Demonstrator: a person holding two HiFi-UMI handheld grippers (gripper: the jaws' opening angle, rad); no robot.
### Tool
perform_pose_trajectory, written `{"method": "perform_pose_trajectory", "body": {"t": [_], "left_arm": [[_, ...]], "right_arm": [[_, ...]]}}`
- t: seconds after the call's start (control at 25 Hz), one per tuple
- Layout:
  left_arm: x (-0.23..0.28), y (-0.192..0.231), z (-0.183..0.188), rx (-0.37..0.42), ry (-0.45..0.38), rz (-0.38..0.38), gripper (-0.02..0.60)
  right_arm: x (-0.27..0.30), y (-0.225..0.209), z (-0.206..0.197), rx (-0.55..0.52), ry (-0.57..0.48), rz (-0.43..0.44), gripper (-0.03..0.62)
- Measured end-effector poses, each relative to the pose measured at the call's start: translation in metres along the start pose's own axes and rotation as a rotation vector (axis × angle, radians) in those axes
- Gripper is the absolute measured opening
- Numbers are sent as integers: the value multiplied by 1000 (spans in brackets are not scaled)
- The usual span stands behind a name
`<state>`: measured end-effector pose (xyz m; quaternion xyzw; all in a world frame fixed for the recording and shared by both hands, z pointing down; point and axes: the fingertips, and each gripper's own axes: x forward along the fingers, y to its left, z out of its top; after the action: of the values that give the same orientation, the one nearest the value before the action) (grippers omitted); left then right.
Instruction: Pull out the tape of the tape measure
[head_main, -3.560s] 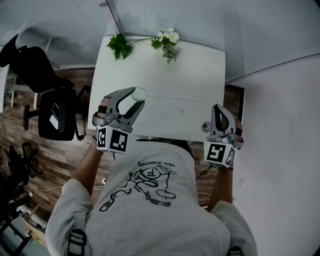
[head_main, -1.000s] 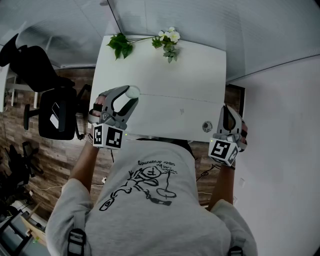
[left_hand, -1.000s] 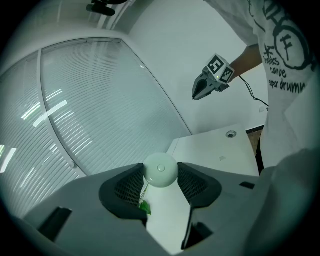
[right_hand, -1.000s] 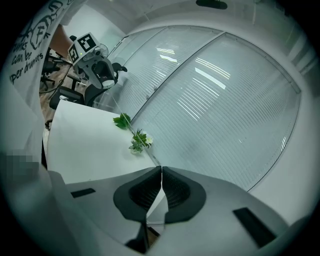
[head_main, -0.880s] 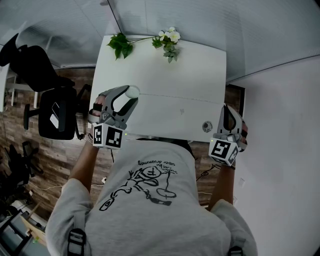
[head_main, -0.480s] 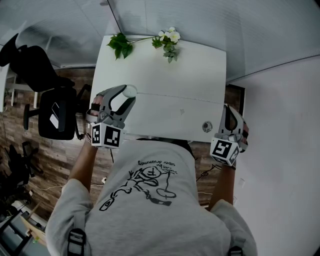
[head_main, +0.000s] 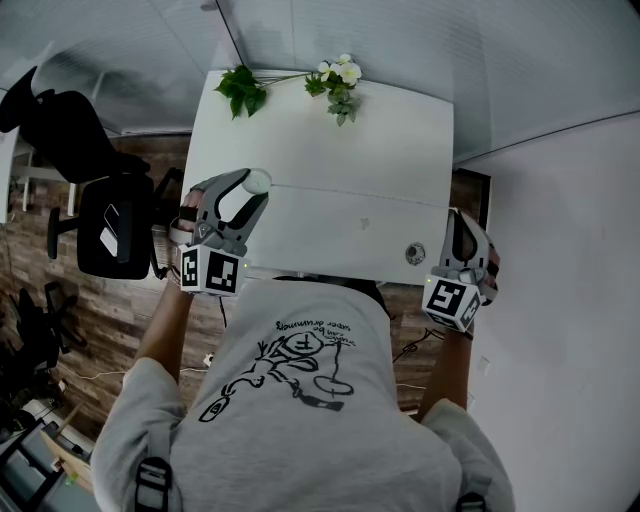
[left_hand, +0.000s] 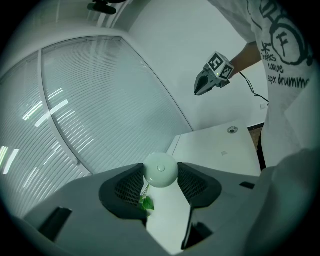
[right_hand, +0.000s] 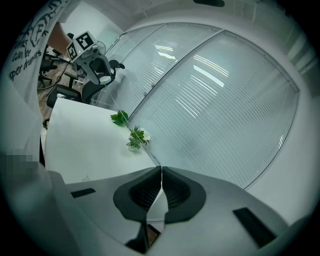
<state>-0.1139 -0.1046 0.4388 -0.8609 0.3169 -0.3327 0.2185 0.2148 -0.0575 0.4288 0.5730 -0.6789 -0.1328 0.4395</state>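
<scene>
A round white tape measure (head_main: 257, 181) (left_hand: 160, 170) sits between the pads of my left gripper (head_main: 252, 190) (left_hand: 160, 176), held above the left side of the white table (head_main: 330, 150). My right gripper (head_main: 457, 222) (right_hand: 161, 182) hangs off the table's right front corner with its jaws together; I make out nothing between them. The left gripper view shows the right gripper (left_hand: 202, 88) raised in the air. A thin line (head_main: 360, 195) crosses the table between the two grippers; I cannot tell whether it is tape or a seam.
White flowers (head_main: 337, 82) and green leaves (head_main: 240, 92) lie at the table's far edge, against the blinds. A small round grommet (head_main: 414, 253) sits near the right front corner. A black office chair (head_main: 110, 225) stands left of the table, a white wall to the right.
Since the oldest frame, the left gripper has drifted left with the tape measure and the right gripper has moved right, off the table corner. Over the last second both barely shift.
</scene>
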Motion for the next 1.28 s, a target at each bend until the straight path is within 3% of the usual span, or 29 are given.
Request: {"method": "perform_pose_trajectory", "body": {"t": [1.28], "left_arm": [[0,3,-16,11,35,4,235]], "right_arm": [[2,-9,-15,4,26,-24,15]]}}
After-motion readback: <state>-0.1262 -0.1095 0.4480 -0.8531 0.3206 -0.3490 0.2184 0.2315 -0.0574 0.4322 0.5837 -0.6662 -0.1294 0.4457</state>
